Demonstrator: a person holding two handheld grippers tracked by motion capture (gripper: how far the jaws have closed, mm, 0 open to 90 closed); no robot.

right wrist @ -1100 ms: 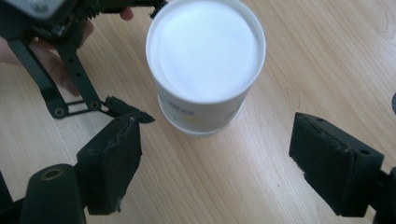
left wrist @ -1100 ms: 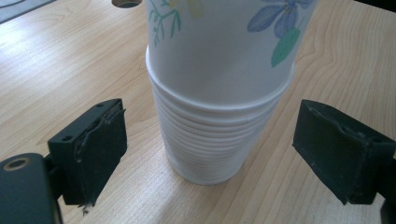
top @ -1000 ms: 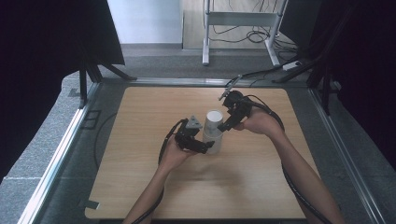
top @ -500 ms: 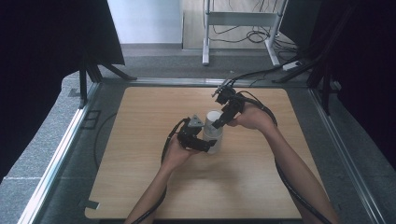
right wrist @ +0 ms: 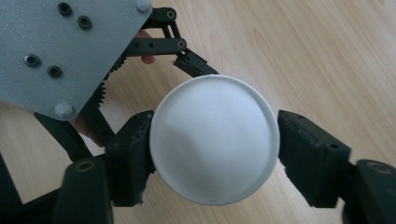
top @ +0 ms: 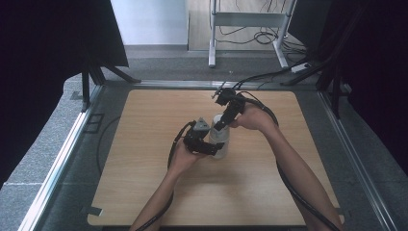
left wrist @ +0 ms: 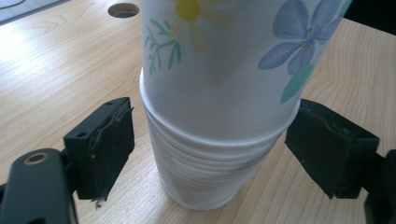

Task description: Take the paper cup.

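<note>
While the stack of paper cups [top: 220, 139] is standing upside down near the middle of the table [top: 144, 192], both grippers are working on it from different heights. The right gripper [right wrist: 215, 151] is reaching down over the stack from above; its jaws have just been closing, and they are now pressing the rim of the top cup [right wrist: 214, 139] between them, one pad at each side of the white round base. The left gripper [left wrist: 208, 154] is coming in level from the person's side, low on the stack, with its jaws spread on either side of the lower cups [left wrist: 205, 177]. Those jaws have just been closing too, yet a gap is showing between each pad and the ribbed wall, so nothing is being squeezed there yet.

Everything is turning on the stack's upright long axis: the flowered top cup [left wrist: 219, 70] is sitting directly above the nested ones, so separating it is likely calling for a straight lift by the right gripper while the left gripper is pinning the lower cups to the table. Tilting during the pull could tip the whole stack.
</note>
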